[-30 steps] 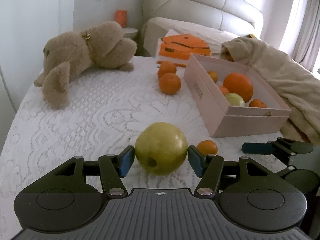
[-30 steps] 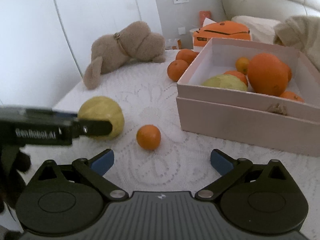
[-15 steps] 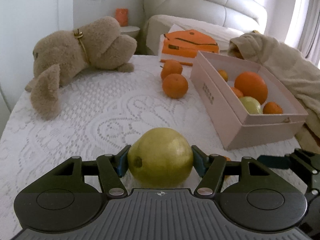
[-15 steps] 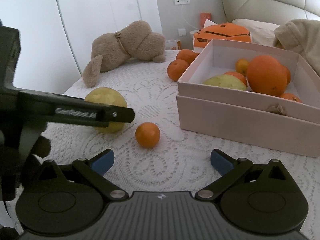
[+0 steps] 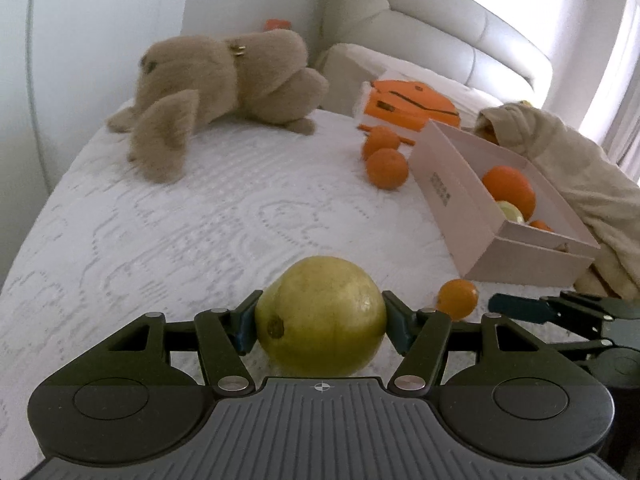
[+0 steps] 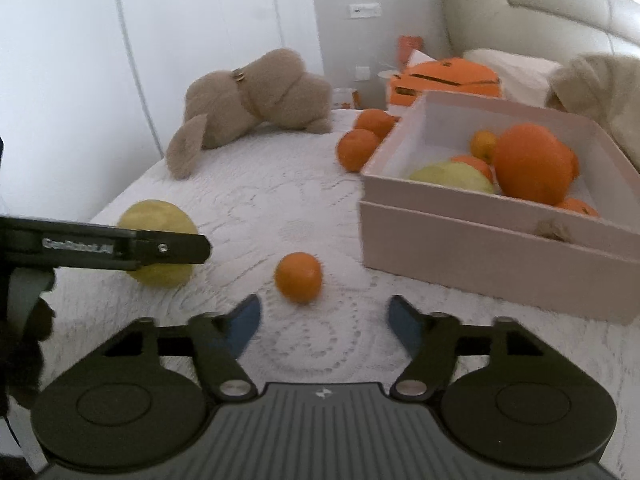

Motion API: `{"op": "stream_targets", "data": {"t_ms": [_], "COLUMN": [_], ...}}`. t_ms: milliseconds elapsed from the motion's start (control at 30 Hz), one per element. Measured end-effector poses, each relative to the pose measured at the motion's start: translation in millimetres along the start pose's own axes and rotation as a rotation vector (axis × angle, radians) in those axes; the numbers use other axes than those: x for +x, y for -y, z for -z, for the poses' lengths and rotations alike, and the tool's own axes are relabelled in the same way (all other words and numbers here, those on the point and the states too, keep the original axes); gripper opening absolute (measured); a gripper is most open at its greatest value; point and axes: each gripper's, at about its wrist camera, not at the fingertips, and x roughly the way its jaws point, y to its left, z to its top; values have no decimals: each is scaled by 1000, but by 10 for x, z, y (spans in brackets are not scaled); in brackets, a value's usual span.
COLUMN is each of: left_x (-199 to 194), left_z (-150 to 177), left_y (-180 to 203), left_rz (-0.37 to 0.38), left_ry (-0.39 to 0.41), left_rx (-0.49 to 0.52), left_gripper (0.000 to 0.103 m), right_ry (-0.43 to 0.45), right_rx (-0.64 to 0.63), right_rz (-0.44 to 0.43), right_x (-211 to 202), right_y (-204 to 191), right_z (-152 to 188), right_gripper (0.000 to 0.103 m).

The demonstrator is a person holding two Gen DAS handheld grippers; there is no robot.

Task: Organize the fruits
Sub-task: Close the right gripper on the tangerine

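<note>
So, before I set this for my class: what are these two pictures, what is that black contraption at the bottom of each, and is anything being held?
Each picture comes from a camera riding on hand-held tongs; a person carries one in each hand, tidying fruit on a bed.

The left camera's view shows the left tongs with both pads against a yellow-green pomelo, so that fruit is gripped.

The right camera's view shows the right tongs, whose jaws have just been closing; nothing sits between them yet. A small orange lies just ahead of them, loose on the white lace bedspread.

Also on the bed: a pink box already holding oranges and a yellow-green fruit, two more oranges beside it, and a plush dog.
</note>
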Motion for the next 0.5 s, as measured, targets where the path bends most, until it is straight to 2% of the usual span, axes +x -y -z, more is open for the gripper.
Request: {"op": "stream_targets", "data": {"t_ms": [100,233,367,500], "left_x": [-16,-4,-19,-25], "left_z": [26,42,76,86], "left_y": [-80,-80,-106,-104], "left_rz": [26,31,42,42], "left_ry": [10,18,24,27], "left_rx": [-34,-27,-38,-37], "left_gripper": [67,67,68,68], "right_ry": [-9,-22,-37,-41], "right_rx": [-58,-103,-134,-146], "right_rz": [36,61,63,66], "right_x": [68,188,241,196], "right_y": [-129,-229,-286,-333], "right_z": [-56,-153,-225,-213], "right_gripper": [51,44,28,28]}}
